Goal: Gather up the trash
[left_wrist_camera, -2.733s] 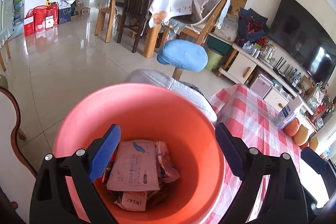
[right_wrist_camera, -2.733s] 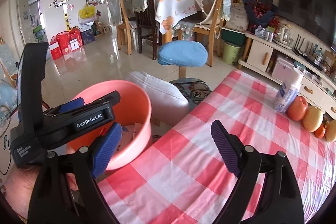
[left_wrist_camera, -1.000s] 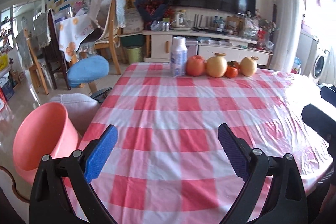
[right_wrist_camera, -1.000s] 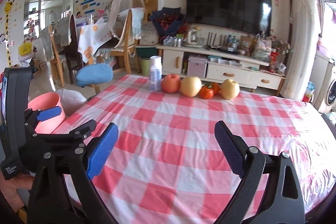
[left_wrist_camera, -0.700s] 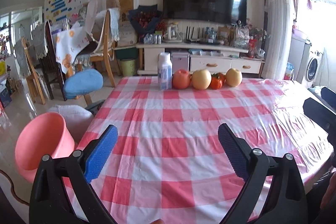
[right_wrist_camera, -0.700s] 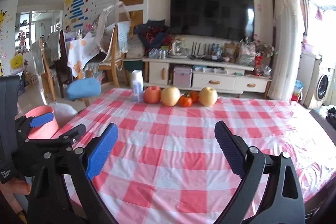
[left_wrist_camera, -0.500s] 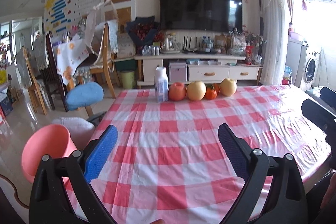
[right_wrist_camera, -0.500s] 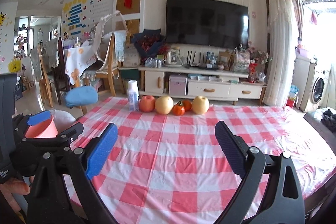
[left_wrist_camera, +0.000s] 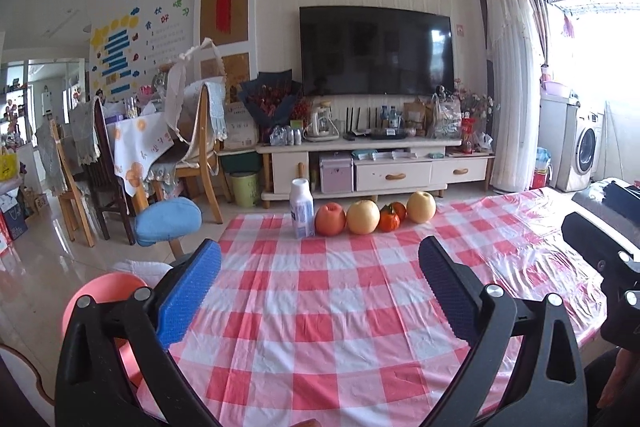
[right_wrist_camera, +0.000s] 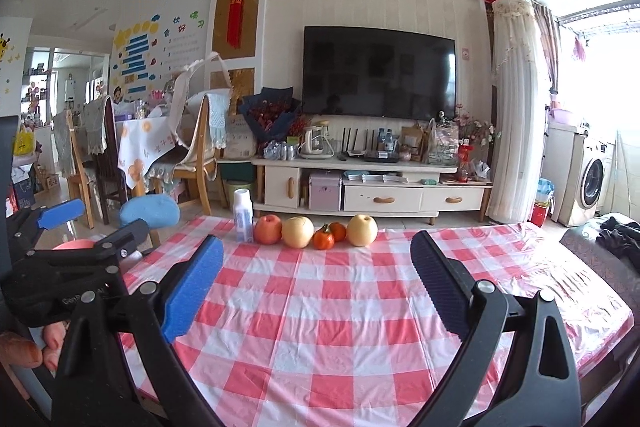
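Note:
The pink trash bucket stands on the floor left of the table; only its rim shows in the right wrist view. My left gripper is open and empty above the near part of the red-and-white checked tablecloth. My right gripper is open and empty too, above the same cloth. The left gripper's body shows at the left of the right wrist view. No loose trash shows on the cloth.
A white bottle and a row of fruit stand at the table's far edge. A blue stool and dining chairs are at the left. A TV cabinet lines the far wall.
Both grippers rose and tilted up, away from the bucket and toward the table and TV wall. The bucket moved to the lower left of view. Both stayed open.

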A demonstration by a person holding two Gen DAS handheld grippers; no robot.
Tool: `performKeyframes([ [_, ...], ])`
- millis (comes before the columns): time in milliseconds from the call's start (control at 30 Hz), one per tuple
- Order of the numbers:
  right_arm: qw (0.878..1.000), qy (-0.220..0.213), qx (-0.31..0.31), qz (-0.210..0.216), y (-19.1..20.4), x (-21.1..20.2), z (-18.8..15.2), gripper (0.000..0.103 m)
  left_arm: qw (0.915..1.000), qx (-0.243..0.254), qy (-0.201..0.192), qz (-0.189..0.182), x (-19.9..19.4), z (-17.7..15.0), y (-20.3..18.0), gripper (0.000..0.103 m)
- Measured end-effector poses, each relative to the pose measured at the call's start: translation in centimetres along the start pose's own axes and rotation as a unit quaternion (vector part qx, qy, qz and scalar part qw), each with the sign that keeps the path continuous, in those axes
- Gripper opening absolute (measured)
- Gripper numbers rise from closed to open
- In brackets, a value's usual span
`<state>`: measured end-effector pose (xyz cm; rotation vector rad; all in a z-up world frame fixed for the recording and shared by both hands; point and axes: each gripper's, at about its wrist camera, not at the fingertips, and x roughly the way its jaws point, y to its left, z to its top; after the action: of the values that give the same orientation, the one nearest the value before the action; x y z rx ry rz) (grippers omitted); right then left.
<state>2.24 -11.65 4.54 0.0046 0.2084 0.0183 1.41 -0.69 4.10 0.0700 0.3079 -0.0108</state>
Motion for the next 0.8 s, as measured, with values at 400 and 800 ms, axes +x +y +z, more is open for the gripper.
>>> performKeyframes([
  [400,1.000,-0.006,-0.004,-0.005,-0.4,-0.8,0.2,0.095,0.9998,0.005,-0.017,0.001,-1.1,0.7,-0.5,0.098],
  [800,1.000,0.010,0.000,-0.007,-0.8,0.4,-0.1,0.098,0.9998,0.019,-0.004,-0.002,0.2,0.3,-1.3,0.098],
])
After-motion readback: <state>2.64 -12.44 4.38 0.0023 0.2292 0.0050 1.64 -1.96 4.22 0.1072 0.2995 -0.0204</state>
